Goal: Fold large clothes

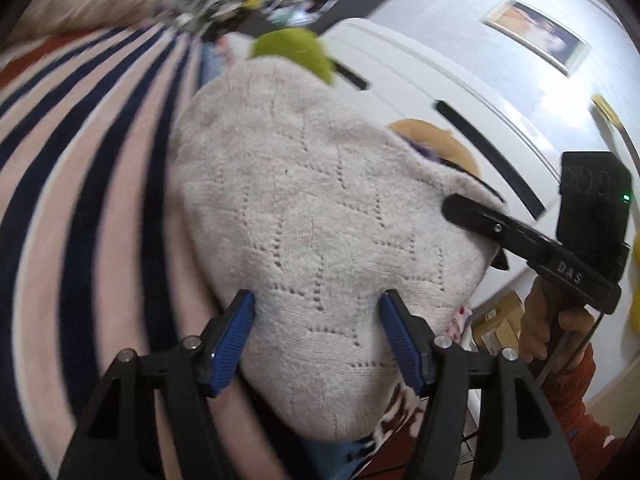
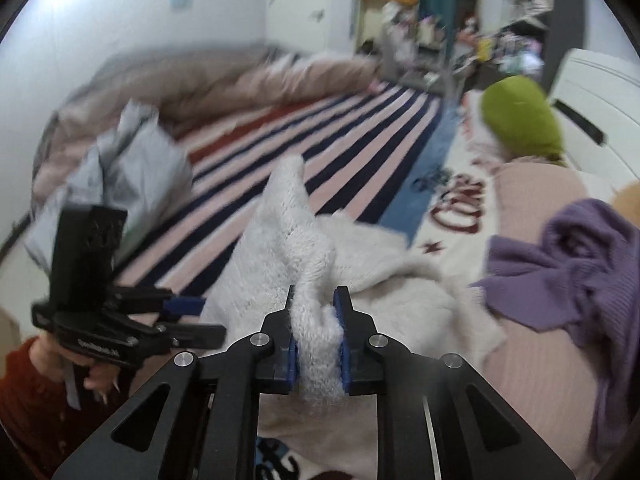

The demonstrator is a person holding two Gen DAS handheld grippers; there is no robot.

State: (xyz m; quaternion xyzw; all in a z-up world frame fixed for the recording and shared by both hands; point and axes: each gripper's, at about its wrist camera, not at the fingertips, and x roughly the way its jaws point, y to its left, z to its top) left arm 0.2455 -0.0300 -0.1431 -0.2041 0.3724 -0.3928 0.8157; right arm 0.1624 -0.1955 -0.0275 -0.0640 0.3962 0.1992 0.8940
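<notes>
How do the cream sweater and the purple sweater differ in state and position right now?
The cream sweater is pinched in the right gripper and partly lifted; the purple sweater lies crumpled and untouched by either gripper. The cream one has an openwork zigzag knit and sits between the open fingers of the left gripper; the purple one is ribbed and lies off to the right. Both are knitted and rest on the bed.
</notes>
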